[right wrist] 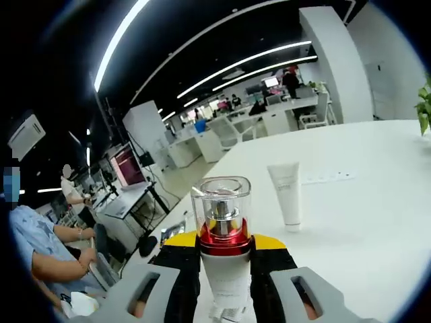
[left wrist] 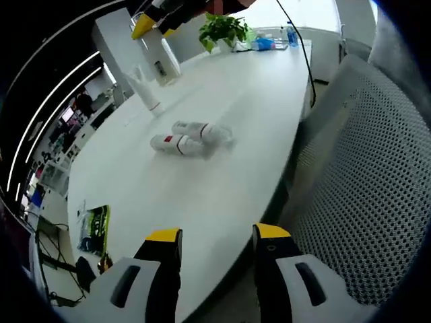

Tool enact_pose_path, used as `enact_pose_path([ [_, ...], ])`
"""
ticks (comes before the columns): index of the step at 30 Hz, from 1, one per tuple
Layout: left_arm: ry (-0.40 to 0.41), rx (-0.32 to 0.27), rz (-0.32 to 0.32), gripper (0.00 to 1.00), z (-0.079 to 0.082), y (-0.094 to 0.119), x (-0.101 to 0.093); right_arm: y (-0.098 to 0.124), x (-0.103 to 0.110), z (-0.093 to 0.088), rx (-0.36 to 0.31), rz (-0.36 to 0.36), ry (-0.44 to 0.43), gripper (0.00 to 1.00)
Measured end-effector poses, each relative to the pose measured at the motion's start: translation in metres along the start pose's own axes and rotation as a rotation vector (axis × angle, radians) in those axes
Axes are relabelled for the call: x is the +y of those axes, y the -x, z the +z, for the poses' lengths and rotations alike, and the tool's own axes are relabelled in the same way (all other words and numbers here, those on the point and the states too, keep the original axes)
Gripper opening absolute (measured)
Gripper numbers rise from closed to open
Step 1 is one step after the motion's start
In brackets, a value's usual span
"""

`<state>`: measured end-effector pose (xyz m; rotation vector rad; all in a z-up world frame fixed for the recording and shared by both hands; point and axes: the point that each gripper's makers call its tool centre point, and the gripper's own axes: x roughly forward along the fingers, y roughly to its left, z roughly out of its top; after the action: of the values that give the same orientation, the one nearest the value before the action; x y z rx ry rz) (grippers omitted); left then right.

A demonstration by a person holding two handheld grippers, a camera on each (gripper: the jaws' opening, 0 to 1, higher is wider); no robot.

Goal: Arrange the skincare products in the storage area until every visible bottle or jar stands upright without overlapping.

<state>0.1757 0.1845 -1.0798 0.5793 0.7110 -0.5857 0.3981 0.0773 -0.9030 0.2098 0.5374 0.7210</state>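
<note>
Left gripper view: left gripper (left wrist: 217,245), jaws parted, nothing held. Two bottles (left wrist: 190,139) are seen lying on the white table (left wrist: 229,195) at 11 o'clock; judged light, rigid, roll-prone.

Right gripper view: right gripper (right wrist: 225,250) is closed on pump bottle (right wrist: 223,259), upright at 6 o'clock, gripped mid-body; clear cap judged slippery. White tube (right wrist: 287,194) stands at 1 o'clock.

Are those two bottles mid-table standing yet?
No. Both bottles lie on their sides, touching, on the white table.
</note>
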Motion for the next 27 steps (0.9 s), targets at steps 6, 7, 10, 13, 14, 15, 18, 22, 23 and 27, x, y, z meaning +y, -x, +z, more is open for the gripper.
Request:
enact_pose_path([
  [6,-0.002,0.030,-0.007,0.33,-0.007,-0.002,-0.002,-0.010,-0.026,-0.001,0.028,-0.052,0.049,0.20],
  [7,-0.006,0.032,-0.010,0.33,-0.007,-0.003,-0.003,-0.011,-0.028,-0.001,0.029,-0.054,0.049,0.20],
  [10,-0.021,0.032,-0.024,0.32,-0.007,-0.003,-0.007,-0.015,-0.036,-0.003,0.037,-0.077,0.056,0.20],
  [13,-0.008,0.026,-0.032,0.32,-0.007,-0.006,-0.009,-0.016,-0.039,-0.003,0.038,-0.090,0.075,0.20],
  [14,-0.011,0.031,-0.035,0.31,-0.008,-0.007,-0.009,-0.016,-0.039,-0.004,0.035,-0.092,0.084,0.20],
  [15,-0.013,0.037,-0.036,0.31,-0.009,-0.007,-0.009,-0.016,-0.038,-0.004,0.035,-0.098,0.108,0.20],
  [18,-0.007,0.029,-0.034,0.31,-0.008,-0.008,-0.009,-0.018,-0.035,-0.009,0.040,-0.104,0.142,0.20],
  [22,-0.009,0.027,-0.030,0.30,-0.009,-0.008,-0.008,-0.022,-0.033,-0.016,0.060,-0.093,0.146,0.20],
  [23,-0.008,0.025,-0.030,0.30,-0.008,-0.007,-0.008,-0.022,-0.032,-0.017,0.057,-0.091,0.147,0.20],
  [27,-0.009,0.027,-0.023,0.29,-0.009,-0.007,-0.007,-0.019,-0.026,-0.019,0.056,-0.082,0.156,0.20],
])
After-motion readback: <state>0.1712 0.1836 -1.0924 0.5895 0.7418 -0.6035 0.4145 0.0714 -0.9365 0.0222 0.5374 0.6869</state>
